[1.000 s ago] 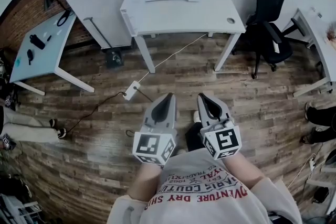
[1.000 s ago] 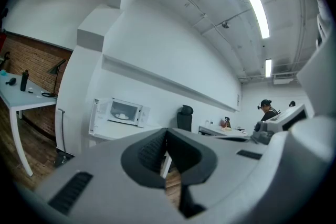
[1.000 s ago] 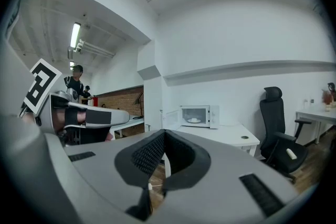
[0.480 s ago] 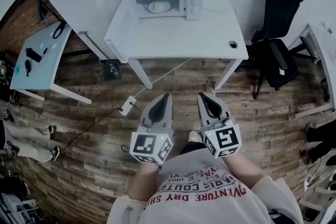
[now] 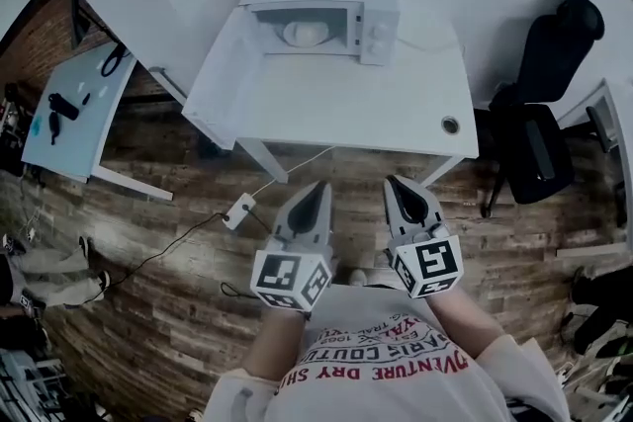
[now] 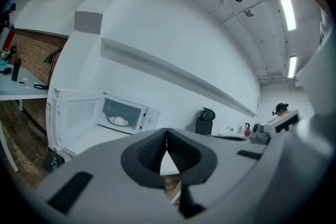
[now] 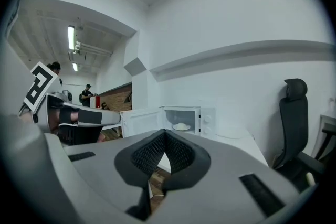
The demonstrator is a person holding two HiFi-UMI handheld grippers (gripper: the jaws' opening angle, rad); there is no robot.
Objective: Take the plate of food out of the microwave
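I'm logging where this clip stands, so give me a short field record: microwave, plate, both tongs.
microwave: on the white table, door open
plate of food: inside the microwave, not yet grasped
left tongs: shut, empty, held short of the table
right tongs: shut, empty, beside the left tongs

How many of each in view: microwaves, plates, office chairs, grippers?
microwave: 1
plate of food: 1
office chair: 1
grippers: 2 (left gripper, right gripper)
Total: 5
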